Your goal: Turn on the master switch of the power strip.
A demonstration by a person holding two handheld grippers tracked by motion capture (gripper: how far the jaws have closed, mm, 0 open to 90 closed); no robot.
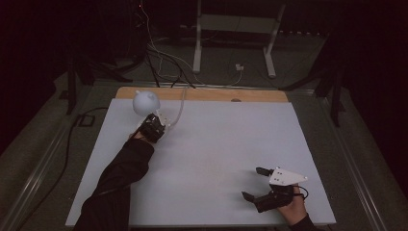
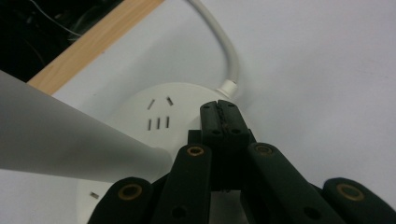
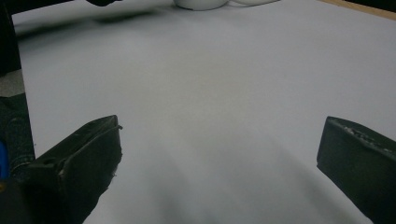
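Closed left gripper [image 2: 218, 112] rests on round white socket base [image 2: 159, 116].

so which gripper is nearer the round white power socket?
Left. The left gripper is shut, its tips over the round white power socket at the table's far left. The right gripper sits open at the near right, far from it.

Round white socket hub [image 2: 159, 116], lying flat
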